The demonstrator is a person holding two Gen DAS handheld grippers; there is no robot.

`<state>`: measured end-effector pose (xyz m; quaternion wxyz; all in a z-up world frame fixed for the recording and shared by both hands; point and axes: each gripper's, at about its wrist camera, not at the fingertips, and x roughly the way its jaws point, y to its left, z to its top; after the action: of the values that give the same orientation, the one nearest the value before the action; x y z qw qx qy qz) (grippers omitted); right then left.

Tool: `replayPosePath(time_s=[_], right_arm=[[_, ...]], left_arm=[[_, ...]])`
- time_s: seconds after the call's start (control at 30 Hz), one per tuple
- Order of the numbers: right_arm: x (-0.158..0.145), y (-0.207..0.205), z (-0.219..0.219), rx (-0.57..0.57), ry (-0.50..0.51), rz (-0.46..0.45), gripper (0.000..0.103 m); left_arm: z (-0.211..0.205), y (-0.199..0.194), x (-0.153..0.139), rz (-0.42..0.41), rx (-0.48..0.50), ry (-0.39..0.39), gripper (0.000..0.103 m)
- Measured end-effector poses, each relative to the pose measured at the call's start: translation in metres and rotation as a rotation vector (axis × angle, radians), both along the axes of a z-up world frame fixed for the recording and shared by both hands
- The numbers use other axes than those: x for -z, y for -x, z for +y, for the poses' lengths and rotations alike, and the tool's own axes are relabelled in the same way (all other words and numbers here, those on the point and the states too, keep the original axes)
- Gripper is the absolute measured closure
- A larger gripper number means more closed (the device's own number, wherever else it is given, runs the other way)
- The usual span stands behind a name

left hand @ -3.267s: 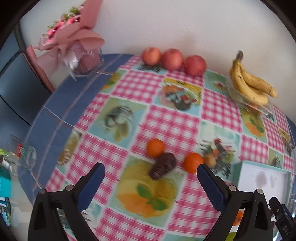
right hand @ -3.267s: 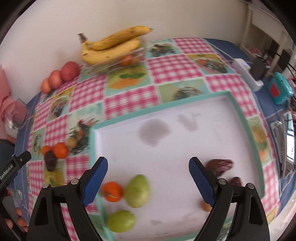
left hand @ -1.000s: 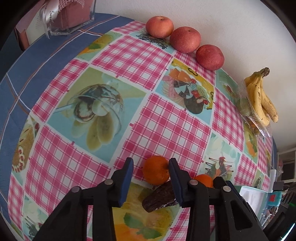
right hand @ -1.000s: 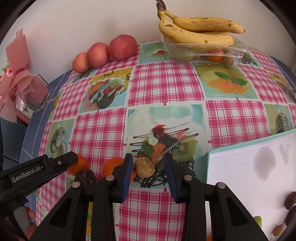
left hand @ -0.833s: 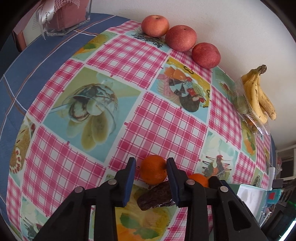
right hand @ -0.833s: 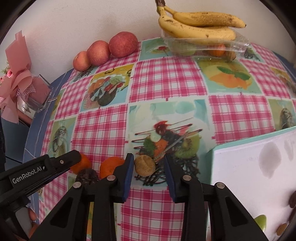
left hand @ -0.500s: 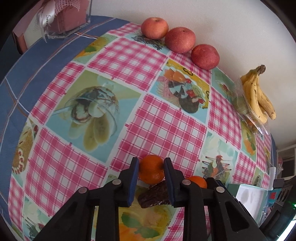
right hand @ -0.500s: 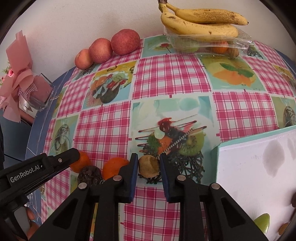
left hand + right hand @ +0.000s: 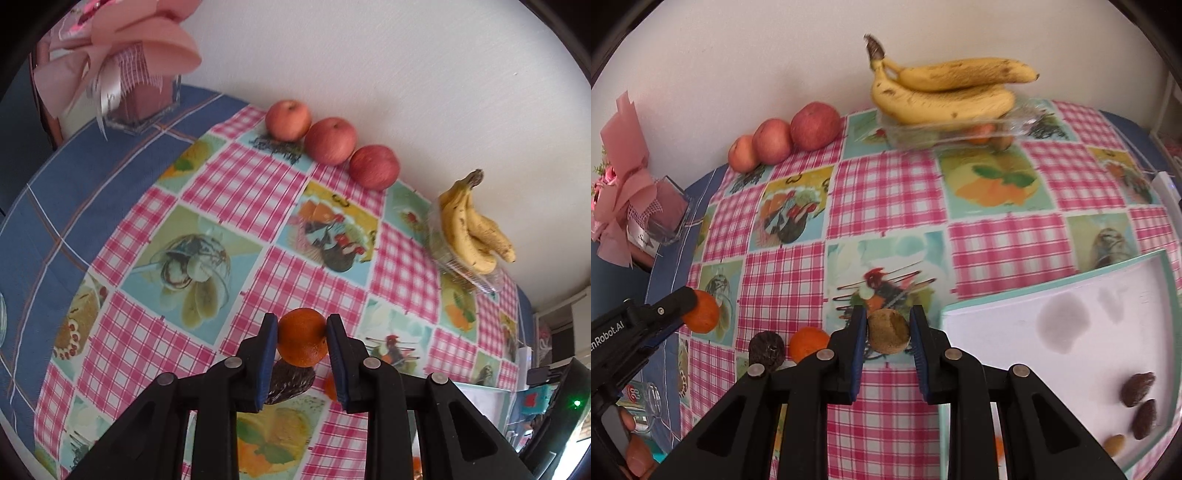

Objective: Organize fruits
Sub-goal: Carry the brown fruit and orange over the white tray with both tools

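Two fruits are in my grip at once. My left gripper (image 9: pixel 302 338) has its jaws clamped on a mandarin (image 9: pixel 302 338), which looks lifted clear of the checked tablecloth (image 9: pixel 236 192); in the right wrist view that same mandarin (image 9: pixel 700 311) shows at nine o'clock, pinched at the tip of the left tool. My right gripper (image 9: pixel 888 332) is closed on a small brown fruit (image 9: pixel 888 332) — a kiwi, I'd guess, though I can't be sure.

Left on the cloth are a dark wrinkled fruit (image 9: pixel 767 348) and a second mandarin (image 9: pixel 809 343), just beside each other at about eight o'clock from the right jaws. The white tray (image 9: pixel 1015 325) sits at three o'clock in the right view, with dark fruits (image 9: pixel 1137 384) near its four o'clock corner.

I judge the pick finished on both sides and the carry due next — swing each tool over the tray rim, lower it beside its own kind, then release. The arms must not cross paths on the way.
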<state>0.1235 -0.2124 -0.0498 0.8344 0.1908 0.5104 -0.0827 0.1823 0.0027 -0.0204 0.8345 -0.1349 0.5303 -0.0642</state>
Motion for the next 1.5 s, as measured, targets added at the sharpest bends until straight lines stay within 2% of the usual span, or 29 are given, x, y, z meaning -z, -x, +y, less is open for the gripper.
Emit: replayPosePath(time_s=[0.4,0.9,1.5], right_arm=[[-0.045,0.022,-0.027,0.016,0.096,-0.031,0.078],[-0.069,0.057,-0.088,0.131,0.141,-0.044,0.078],[-0.072,0.091,-0.150,0.244,0.137,-0.037,0.078]], left_arm=[[-0.023,0.017,-0.037,-0.064,0.045,0.004,0.074],[-0.066,0.039,-0.063,-0.110,0.126,0.027,0.074],[-0.137,0.062,-0.054,-0.092,0.257,0.001,0.074]])
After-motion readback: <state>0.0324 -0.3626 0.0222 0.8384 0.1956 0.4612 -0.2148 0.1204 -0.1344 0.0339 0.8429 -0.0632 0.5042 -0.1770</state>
